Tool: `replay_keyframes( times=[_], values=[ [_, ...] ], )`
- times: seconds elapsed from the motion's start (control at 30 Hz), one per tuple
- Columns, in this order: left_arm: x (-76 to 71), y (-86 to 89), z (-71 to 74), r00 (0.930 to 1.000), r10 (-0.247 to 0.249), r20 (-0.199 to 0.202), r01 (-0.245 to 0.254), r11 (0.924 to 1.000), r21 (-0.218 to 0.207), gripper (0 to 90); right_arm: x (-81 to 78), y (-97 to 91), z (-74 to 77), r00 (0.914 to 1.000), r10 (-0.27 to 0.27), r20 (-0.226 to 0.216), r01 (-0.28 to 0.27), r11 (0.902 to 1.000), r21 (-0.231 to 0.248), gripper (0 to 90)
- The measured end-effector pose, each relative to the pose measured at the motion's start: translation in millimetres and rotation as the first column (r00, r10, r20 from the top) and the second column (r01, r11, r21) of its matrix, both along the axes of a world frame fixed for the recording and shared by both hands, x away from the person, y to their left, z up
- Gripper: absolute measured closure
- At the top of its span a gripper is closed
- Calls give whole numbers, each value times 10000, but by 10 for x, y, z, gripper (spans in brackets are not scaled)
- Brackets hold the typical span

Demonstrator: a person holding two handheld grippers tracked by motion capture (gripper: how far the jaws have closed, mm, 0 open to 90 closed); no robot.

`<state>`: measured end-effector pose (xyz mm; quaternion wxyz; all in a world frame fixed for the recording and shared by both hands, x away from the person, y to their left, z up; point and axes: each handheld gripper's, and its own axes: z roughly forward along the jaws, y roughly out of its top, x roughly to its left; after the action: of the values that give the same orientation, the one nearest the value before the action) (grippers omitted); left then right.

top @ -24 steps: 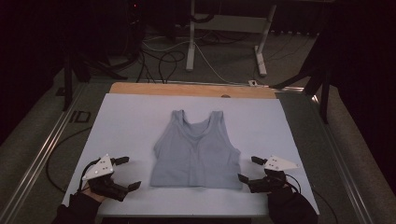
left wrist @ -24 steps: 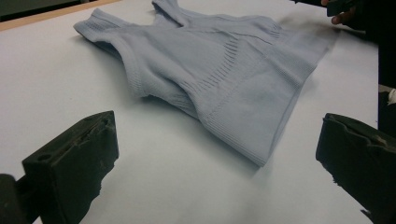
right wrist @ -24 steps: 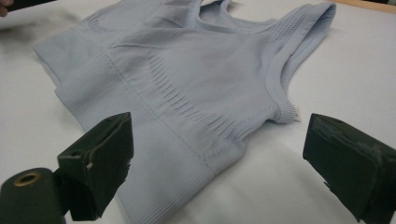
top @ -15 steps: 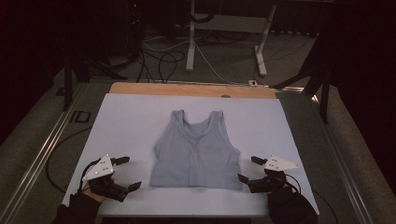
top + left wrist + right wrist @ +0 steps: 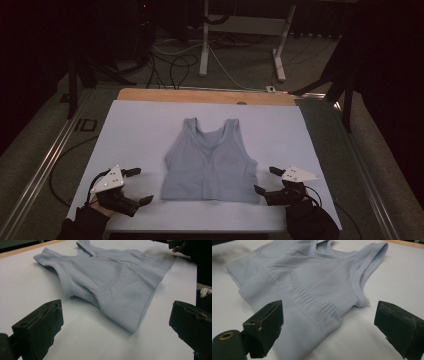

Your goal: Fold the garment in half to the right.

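The pale blue top (image 5: 210, 162) lies flat mid-sheet on my white table (image 5: 140, 130), hem toward me. My left gripper (image 5: 132, 186) sits just off its left hem corner, my right gripper (image 5: 266, 180) beside the right corner, both with jaws apart, gripping nothing
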<state>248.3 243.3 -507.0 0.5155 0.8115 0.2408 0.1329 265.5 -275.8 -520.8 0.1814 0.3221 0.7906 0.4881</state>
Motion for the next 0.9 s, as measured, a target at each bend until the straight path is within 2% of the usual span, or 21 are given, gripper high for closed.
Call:
replay_keyframes(
  times=[0.2, 0.27, 0.3, 0.4, 0.53, 0.63, 0.67, 0.9],
  values=[
    [-5, -42, 50, 9998, -180, 11, 180, 9998, 21, 3, -7, 55, 110, 9999, 44, 126, -44, 10000, -53, 88],
    [7, -52, 68, 9998, -195, -12, 195, 9998, -86, 3, 10, 99, 155, 9997, 205, 165, -202, 9996, -210, 88],
    [17, -60, 78, 9997, -227, -24, 227, 9997, -59, 3, 21, 150, 223, 9992, 285, 265, -271, 9983, -507, 88],
    [31, -96, 121, 9996, -295, -23, 295, 9996, 37, 3, 50, 180, 294, 9989, 379, 283, -368, 9986, -384, 88],
    [52, -119, 250, 9992, -389, 4, 389, 9992, 70, 3, 161, 264, 466, 9966, 663, 487, -642, 9970, -432, 88],
    [58, -132, 299, 9992, -396, 58, 395, 9991, 155, 3, 211, 298, 541, 9953, 783, 578, -768, 9967, -276, 88],
    [57, -140, 322, 9992, -391, 91, 390, 9991, 180, 2, 264, 334, 609, 9937, 871, 703, -856, 9960, -245, 88],
    [52, -180, 433, 9988, -467, 161, 460, 9982, 397, 3, 411, 487, 762, 9895, 1071, 965, -1039, 9939, -380, 88]
  ],
)
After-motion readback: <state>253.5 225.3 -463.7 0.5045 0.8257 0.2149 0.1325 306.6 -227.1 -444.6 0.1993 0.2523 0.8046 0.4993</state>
